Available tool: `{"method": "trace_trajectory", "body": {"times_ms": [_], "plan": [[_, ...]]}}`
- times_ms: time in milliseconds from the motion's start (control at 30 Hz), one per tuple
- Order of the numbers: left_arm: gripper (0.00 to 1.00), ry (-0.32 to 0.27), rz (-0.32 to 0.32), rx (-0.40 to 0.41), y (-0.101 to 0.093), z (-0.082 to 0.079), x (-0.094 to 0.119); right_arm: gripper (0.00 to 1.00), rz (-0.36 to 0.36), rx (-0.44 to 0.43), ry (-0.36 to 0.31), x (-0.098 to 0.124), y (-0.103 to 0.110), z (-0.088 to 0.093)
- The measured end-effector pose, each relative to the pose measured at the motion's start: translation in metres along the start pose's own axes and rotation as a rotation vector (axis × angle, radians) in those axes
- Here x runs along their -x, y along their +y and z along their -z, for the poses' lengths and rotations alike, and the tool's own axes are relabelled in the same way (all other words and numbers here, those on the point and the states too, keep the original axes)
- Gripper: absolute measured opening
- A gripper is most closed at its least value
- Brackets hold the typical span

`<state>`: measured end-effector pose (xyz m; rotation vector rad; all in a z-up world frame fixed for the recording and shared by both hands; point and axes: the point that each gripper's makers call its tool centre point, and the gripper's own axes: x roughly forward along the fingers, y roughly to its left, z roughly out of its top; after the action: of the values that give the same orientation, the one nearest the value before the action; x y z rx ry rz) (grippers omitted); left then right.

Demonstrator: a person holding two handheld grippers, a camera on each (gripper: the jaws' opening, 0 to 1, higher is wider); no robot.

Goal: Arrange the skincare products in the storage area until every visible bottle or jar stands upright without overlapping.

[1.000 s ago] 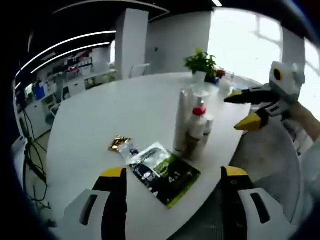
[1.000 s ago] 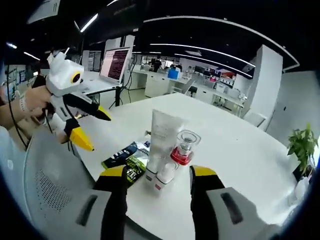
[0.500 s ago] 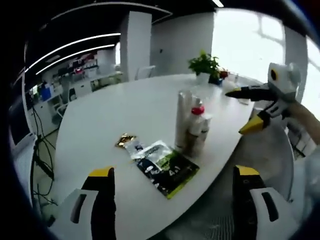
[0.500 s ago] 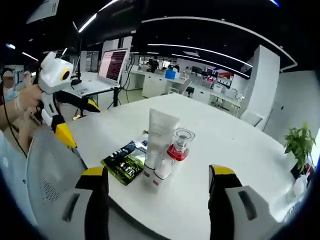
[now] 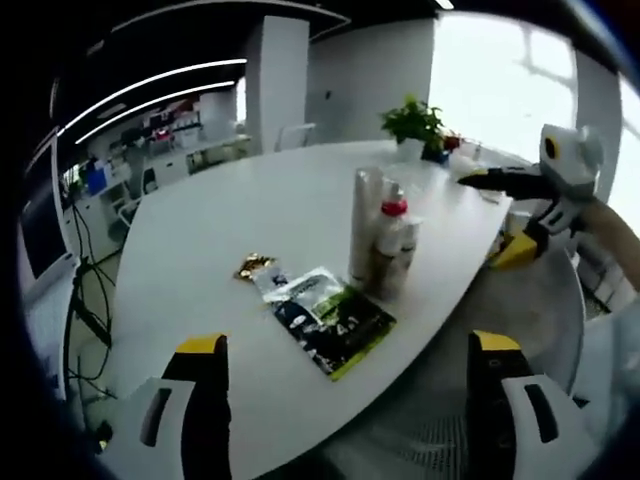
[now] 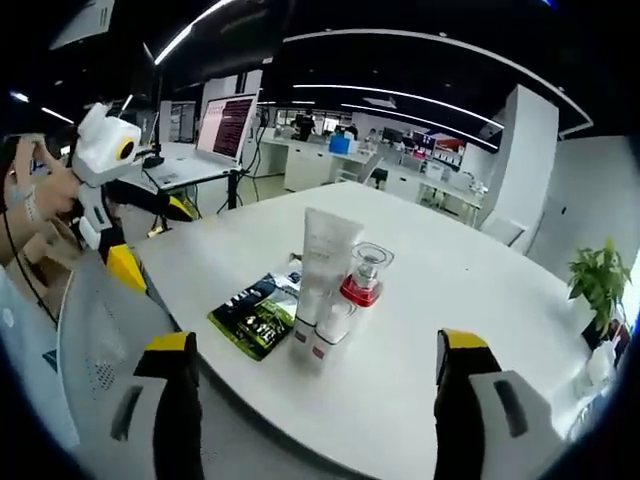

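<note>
Both tools gaping, left tool (image 5: 345,400) and right tool (image 6: 318,400) empty, with tube (image 6: 322,265), pump bottle (image 6: 360,290) and small bottles upright, touching, ahead between the jaws on the table (image 6: 450,290); probably light, smooth, tippy, best gripped low on the body.

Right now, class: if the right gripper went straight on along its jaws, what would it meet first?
Probably the bottle cluster: the small white bottles at the foot of the tall tube, which stand between the open jaws of the right gripper. Depth is unclear.
</note>
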<state>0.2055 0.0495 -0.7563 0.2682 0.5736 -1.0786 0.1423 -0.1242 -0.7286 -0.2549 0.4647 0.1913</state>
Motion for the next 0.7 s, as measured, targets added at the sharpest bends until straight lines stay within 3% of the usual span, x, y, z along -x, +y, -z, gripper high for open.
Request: {"method": "trace_trajectory", "body": {"times_ms": [167, 367, 500, 700], "plan": [[0.97, 0.011, -0.011, 0.010, 0.003, 0.005, -0.001, 1.00, -0.003, -0.029, -0.003, -0.001, -0.006, -0.004], [0.97, 0.009, -0.036, 0.023, 0.010, 0.004, -0.003, 1.00, 0.001, -0.004, -0.012, -0.006, -0.011, -0.006], [0.97, 0.062, -0.046, -0.002, 0.018, 0.009, -0.012, 1.00, -0.003, -0.012, -0.005, -0.009, -0.015, -0.002], [0.97, 0.029, -0.062, 0.031, 0.036, -0.006, -0.028, 0.99, 0.020, -0.023, -0.029, -0.011, -0.029, -0.003]]}}
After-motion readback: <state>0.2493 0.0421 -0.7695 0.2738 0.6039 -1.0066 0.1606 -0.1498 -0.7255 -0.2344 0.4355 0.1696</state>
